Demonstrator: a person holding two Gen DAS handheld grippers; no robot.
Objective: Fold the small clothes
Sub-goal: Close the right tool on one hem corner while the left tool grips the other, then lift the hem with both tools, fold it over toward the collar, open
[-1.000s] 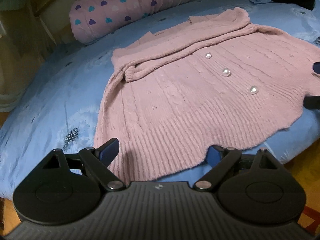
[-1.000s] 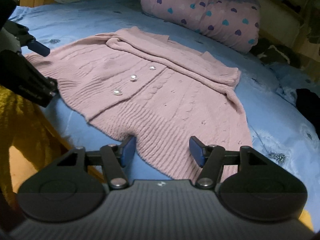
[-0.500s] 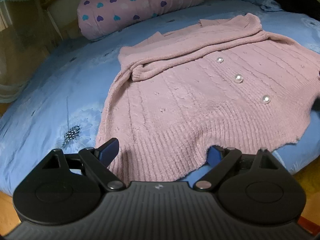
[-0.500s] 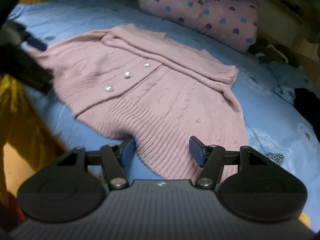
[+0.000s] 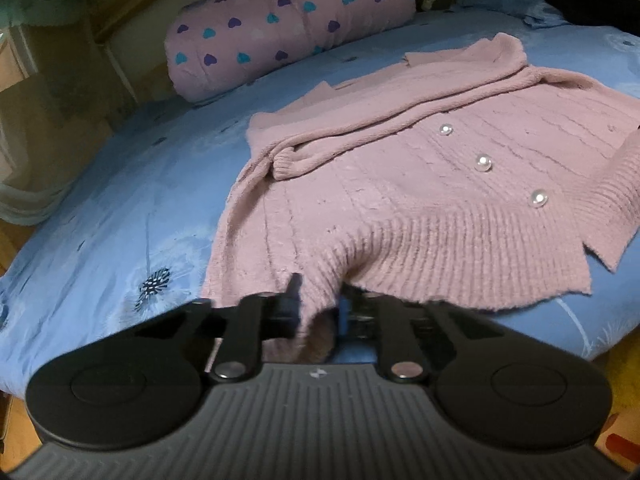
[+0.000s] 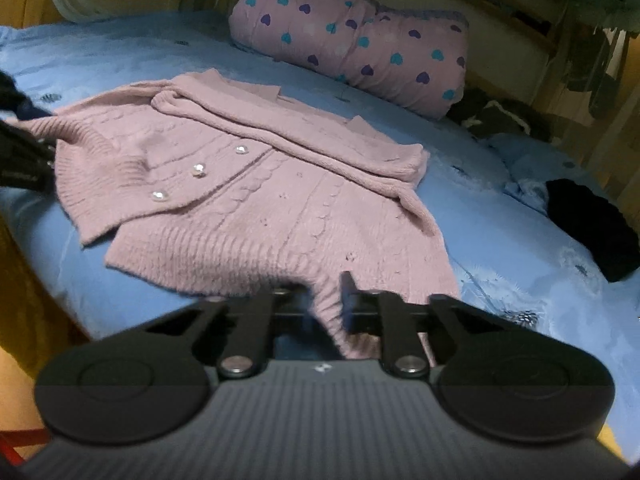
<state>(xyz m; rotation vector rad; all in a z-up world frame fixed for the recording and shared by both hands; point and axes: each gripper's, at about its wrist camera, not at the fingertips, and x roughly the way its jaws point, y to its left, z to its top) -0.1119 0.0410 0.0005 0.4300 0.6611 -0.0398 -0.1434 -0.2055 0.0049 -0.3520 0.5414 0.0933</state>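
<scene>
Plainly, both grippers have the hem: the left gripper (image 5: 318,310) is clenched on the pink cardigan's (image 5: 420,184) ribbed edge at one bottom corner, the right gripper (image 6: 330,300) on the other. It lies flat on the blue bed (image 5: 120,200), near the foot edge. Thick knit could slip from either pinch if one hand lifts faster, skewing the fold. I count one cardigan, three pearl buttons (image 5: 483,163), one heart-print bolster (image 5: 292,24).
</scene>
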